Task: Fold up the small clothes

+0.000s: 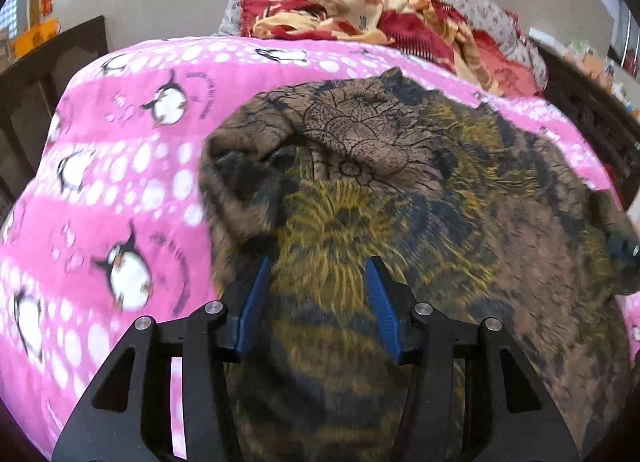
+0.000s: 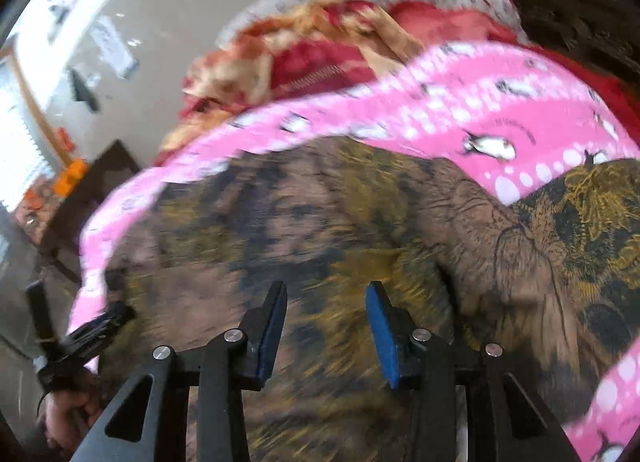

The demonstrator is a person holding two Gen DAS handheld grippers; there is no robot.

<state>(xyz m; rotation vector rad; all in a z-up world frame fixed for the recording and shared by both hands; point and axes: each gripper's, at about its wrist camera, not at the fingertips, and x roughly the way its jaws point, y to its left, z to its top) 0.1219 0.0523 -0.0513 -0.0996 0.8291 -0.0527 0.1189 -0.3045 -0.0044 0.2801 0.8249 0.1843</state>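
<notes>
A brown garment with black and yellow flower print [image 1: 420, 198] lies spread on a pink penguin-print blanket [image 1: 120, 166]. One flap is folded over at its upper left. My left gripper [image 1: 318, 264] is open just above the cloth, holding nothing. In the right wrist view the same garment [image 2: 320, 222] fills the middle, on the pink blanket [image 2: 480, 118]. My right gripper [image 2: 326, 290] is open above it and empty. The left gripper also shows in the right wrist view [image 2: 96, 326] at the garment's left edge, held by a hand.
A red and cream floral quilt [image 1: 360, 10] is bunched at the far end of the bed. Dark wooden furniture [image 1: 36, 74] stands at the left and a dark bed frame [image 1: 592, 110] at the right. The right wrist view is motion-blurred.
</notes>
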